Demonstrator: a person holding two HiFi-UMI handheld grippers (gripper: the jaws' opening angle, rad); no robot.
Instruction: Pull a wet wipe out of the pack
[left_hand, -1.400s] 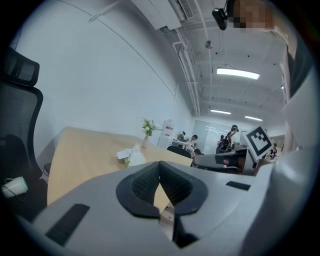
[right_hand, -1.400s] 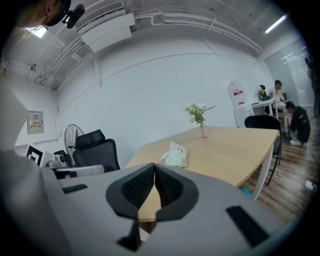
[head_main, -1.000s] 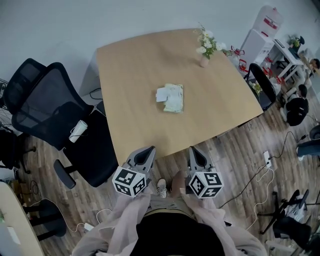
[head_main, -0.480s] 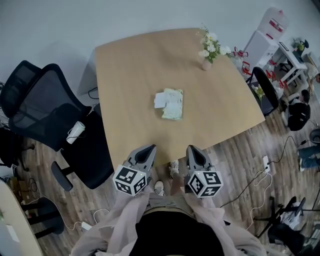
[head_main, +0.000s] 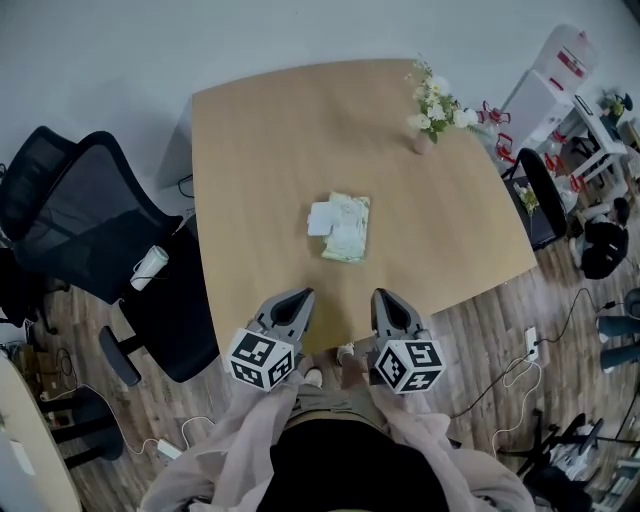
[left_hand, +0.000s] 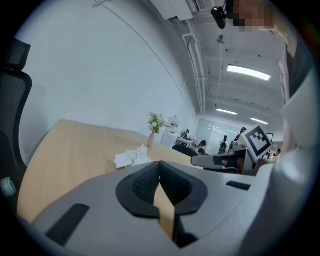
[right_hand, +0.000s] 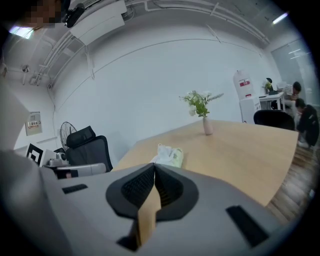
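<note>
While one wipe pack (head_main: 347, 227) lies on one table (head_main: 260, 140), the left claw (head_main: 297, 298) and right claw (head_main: 385, 299) hang closed, empty.

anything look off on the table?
Mostly fine. The wet wipe pack lies crumpled mid-table, with a white flap or sheet sticking out at its left side. Flower vase stands upright; nothing spilled.

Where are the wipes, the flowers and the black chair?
wipes pack (head_main: 348, 228), head view, middle of the pack.
flowers (head_main: 437, 100), head view, on the white blossoms.
black chair (head_main: 78, 222), head view, on its mesh back.
</note>
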